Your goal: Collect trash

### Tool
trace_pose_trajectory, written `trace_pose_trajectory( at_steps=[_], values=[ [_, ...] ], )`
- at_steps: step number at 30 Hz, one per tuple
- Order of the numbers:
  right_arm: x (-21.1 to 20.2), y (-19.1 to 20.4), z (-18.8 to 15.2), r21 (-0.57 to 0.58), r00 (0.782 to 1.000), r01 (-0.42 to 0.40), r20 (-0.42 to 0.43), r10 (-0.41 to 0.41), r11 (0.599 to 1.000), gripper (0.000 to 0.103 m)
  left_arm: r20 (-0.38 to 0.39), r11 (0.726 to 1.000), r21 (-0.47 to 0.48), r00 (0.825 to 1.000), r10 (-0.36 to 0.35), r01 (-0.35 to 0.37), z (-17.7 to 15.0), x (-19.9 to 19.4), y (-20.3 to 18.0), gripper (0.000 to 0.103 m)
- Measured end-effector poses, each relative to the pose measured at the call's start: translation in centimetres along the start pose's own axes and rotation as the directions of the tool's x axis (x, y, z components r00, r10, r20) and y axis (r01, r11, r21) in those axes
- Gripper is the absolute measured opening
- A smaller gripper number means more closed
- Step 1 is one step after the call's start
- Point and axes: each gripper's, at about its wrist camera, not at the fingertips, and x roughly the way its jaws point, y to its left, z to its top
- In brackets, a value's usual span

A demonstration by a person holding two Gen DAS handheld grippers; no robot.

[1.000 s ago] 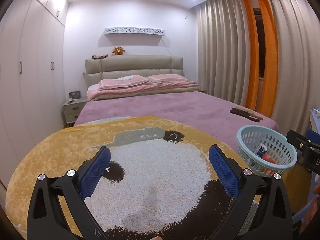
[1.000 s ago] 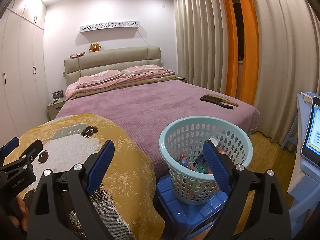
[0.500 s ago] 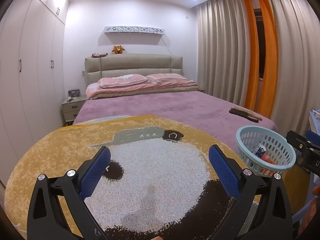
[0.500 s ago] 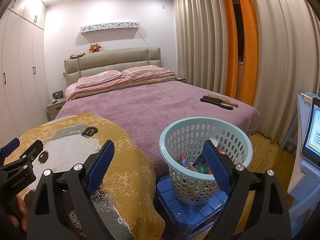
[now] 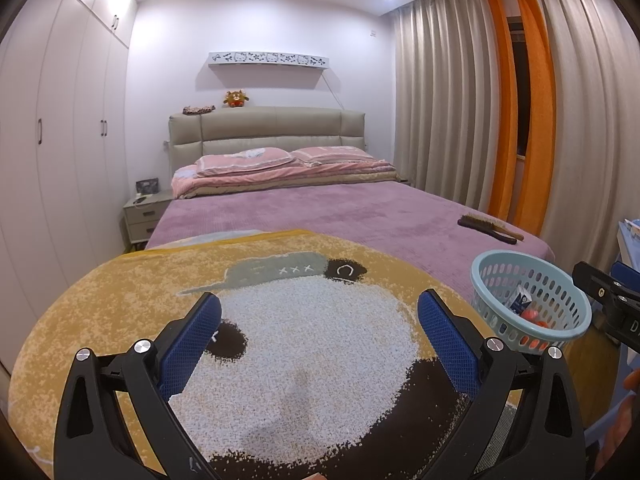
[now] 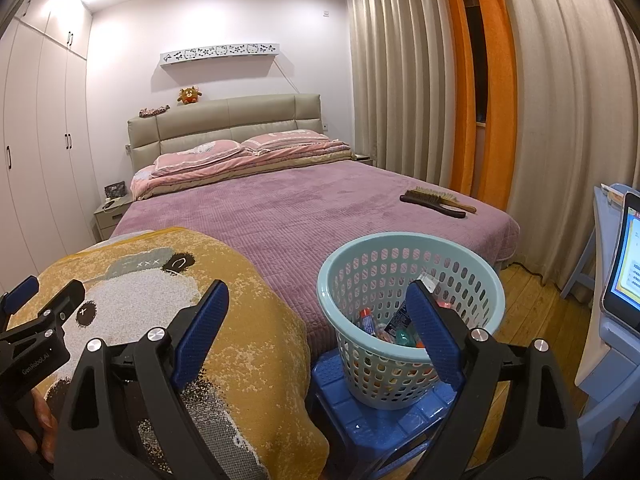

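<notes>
Trash sits in a pale-blue plastic basket [image 6: 410, 320], round, walls full of oval holes, standing on a blue plastic stool [image 6: 372, 416] at the foot corner of the bed [image 6: 320, 208]. Inside: a small red-capped bottle [image 6: 365, 314], a blue-white packet [image 6: 398, 320], a teal bit and orange/red pieces; rest too jumbled to tell. From the left cam the basket [image 5: 530, 300] shows a blue-white carton and sth red.

Right gripper [image 6: 318, 332] w/ jaws released, nothing between them, blue textured pads, right pad over the basket's rim. Left gripper [image 5: 318, 336] also spread wide and empty, over a fuzzy yellow blanket [image 5: 160, 296] w/ a white-and-dark-brown cartoon face. Bed cover is purple, quilted; two brushes [image 6: 438, 202] lie on it near the far edge. Beige and orange curtains [image 6: 480, 80] beyond.
</notes>
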Motion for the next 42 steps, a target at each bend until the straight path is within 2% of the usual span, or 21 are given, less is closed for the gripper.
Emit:
trace_pose_trajectory(
  at_steps=[42],
  values=[
    [0.21,0.1,-0.22,0.007,1.0,-0.005,-0.008,0.005,1.0,0.086,-0.004,1.0,-0.003,1.0,0.001,-0.001,-0.04,0.05,0.11,0.096]
  ],
)
